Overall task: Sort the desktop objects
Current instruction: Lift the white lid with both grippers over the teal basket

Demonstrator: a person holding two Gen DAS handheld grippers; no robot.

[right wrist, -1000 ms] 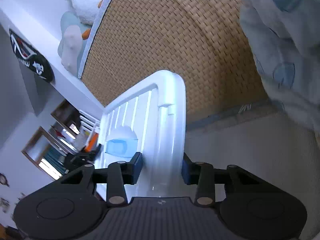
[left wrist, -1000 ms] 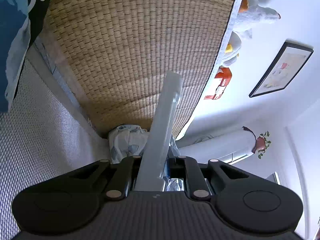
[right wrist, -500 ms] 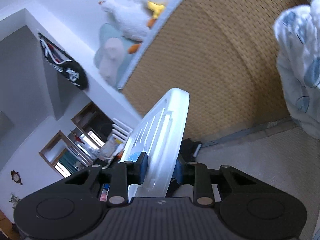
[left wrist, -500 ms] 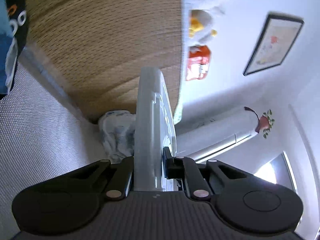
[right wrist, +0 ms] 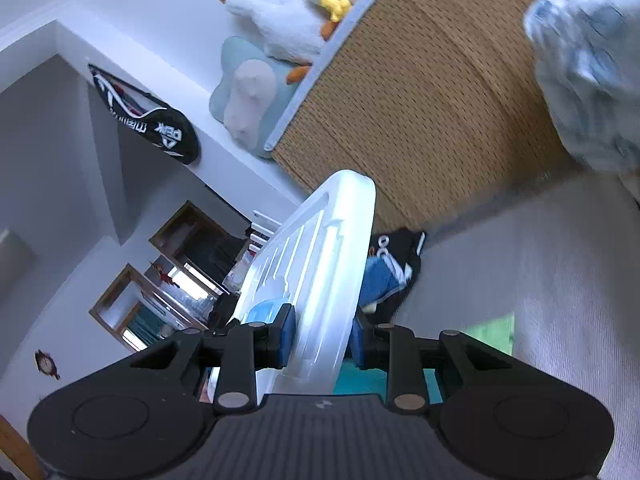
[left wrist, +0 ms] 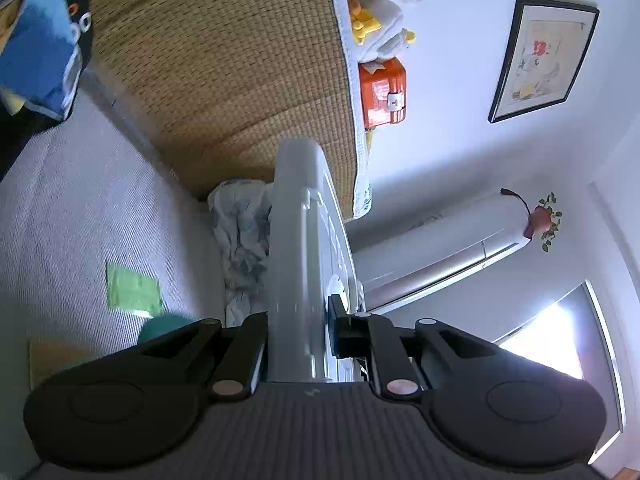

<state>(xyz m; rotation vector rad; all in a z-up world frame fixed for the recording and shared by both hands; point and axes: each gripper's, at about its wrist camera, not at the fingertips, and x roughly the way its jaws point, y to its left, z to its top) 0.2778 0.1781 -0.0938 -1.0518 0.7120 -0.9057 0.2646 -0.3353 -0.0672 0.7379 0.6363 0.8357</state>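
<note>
- Fingers of the left gripper (left wrist: 298, 336) clamp one edge of a white plastic lid (left wrist: 298, 264), with their jaws opening slightly while the lid sits between them.
- Fingers of the right gripper (right wrist: 320, 336) pinch the lid's other edge (right wrist: 320, 272) between blue pads (right wrist: 286, 334), closed on it.
- The lid is held up in the air between both grippers, seen nearly edge-on and tilted; its ribbed face shows in the right wrist view.
- A woven straw mat (left wrist: 224, 72) lies beyond the lid, with a crumpled pale blue cloth (left wrist: 242, 236) beside it.
- A green paper (left wrist: 134, 290) lies on the grey fabric surface (left wrist: 72, 216) below.
- Plush toys (right wrist: 292, 24) sit along the mat's far edge.
</note>
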